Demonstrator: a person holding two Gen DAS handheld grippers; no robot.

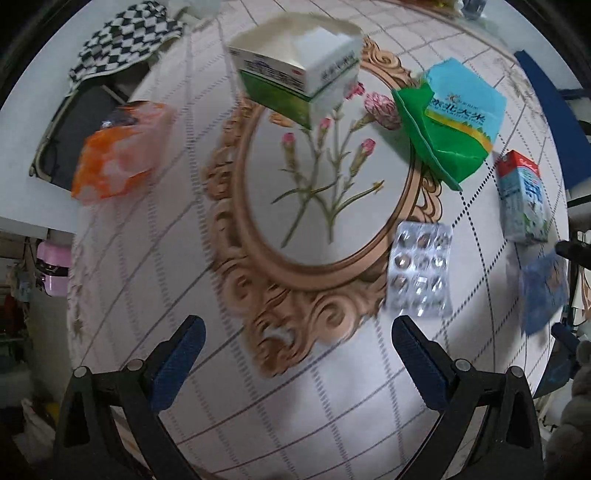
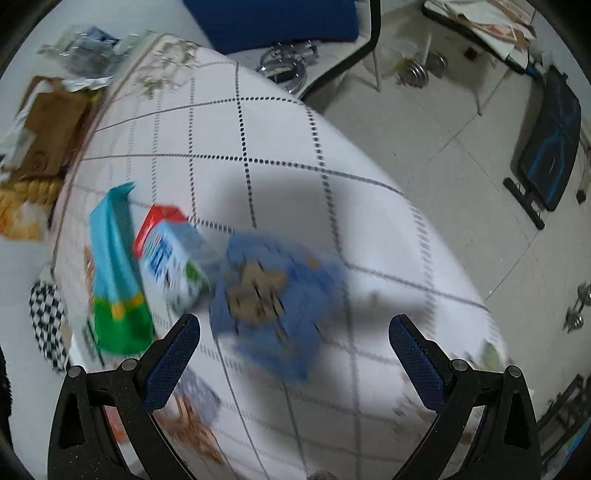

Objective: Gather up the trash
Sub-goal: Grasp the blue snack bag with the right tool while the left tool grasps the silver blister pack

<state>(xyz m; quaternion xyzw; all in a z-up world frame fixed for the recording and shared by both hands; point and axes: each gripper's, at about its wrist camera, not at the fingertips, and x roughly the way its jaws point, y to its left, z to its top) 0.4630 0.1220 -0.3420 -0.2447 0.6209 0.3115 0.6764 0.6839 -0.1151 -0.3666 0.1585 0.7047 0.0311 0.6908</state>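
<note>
Trash lies on a round table with a checked cloth (image 1: 332, 387). In the left wrist view I see an open white-and-green carton (image 1: 299, 70), a green-and-blue rice bag (image 1: 454, 122), a silver blister pack (image 1: 421, 269), a blue-and-white milk carton (image 1: 521, 199), an orange-and-white wrapper (image 1: 118, 158) and a blue wrapper (image 1: 543, 291). My left gripper (image 1: 295, 328) is open above the table, holding nothing. My right gripper (image 2: 295, 328) is open just above the blue wrapper (image 2: 273, 295), next to the milk carton (image 2: 173, 258) and the rice bag (image 2: 118, 280). This view is blurred.
A gold oval frame with flowers (image 1: 314, 206) is printed on the cloth. A checkered cloth (image 1: 125, 37) lies at the far left edge. In the right wrist view the table edge (image 2: 424, 221) drops to a tiled floor with a blue chair (image 2: 280, 22) and a black bench (image 2: 546, 147).
</note>
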